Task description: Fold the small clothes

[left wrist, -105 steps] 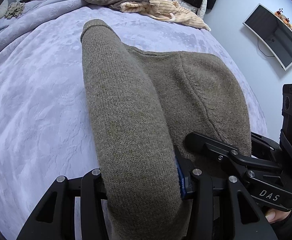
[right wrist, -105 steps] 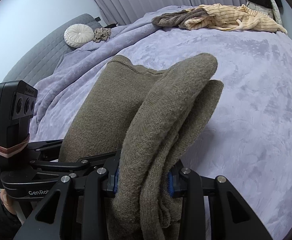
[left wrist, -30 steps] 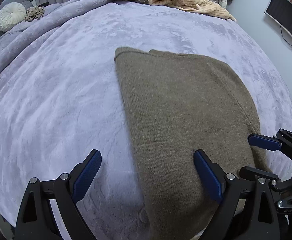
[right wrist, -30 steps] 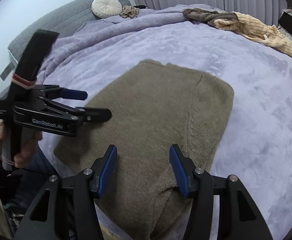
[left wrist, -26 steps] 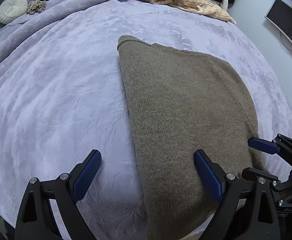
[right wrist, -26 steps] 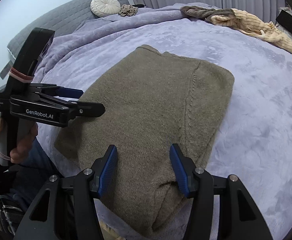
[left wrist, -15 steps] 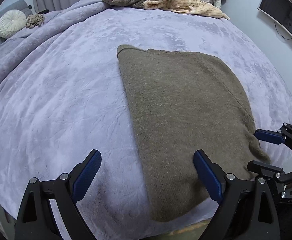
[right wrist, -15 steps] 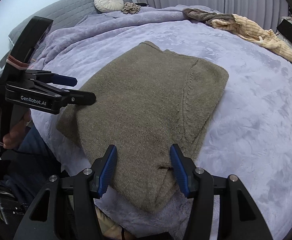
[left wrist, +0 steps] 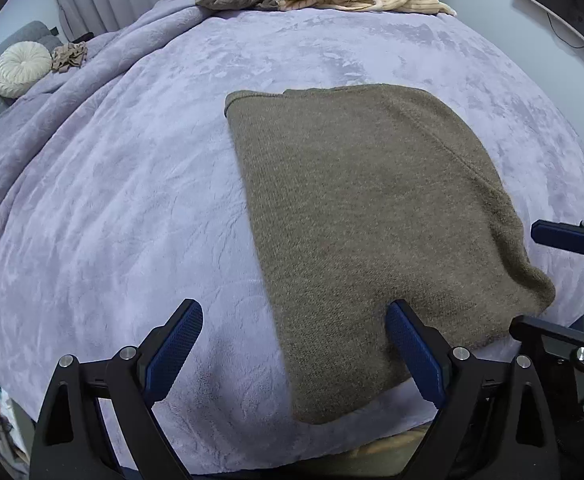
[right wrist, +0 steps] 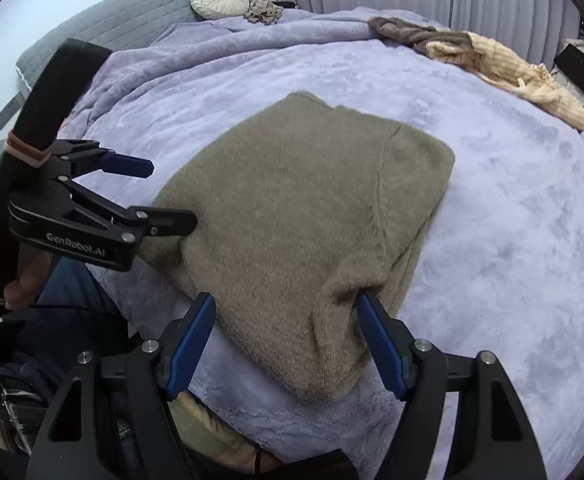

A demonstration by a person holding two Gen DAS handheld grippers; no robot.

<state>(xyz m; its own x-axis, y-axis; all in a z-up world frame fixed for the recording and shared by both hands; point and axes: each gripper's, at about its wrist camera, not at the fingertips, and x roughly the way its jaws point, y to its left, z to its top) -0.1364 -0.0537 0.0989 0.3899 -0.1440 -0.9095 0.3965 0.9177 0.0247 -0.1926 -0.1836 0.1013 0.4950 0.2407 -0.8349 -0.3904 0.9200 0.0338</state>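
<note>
The left gripper (right wrist: 160, 196), marked "GenRobot.AI", and the right gripper (right wrist: 288, 340), its jaws just widened, both gaped empty above the folded olive sweater (right wrist: 311, 220).

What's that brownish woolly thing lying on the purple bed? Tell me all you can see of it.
It is an olive-brown knitted sweater, fuzzy and thick, folded into a rough rectangle of several layers. A ribbed edge shows at its far left corner and a seam runs along its right side. It lies flat on the lilac plush blanket, near the bed's front edge, its near end bulging slightly. Nothing grips it: both grippers hang above its near end.
</note>
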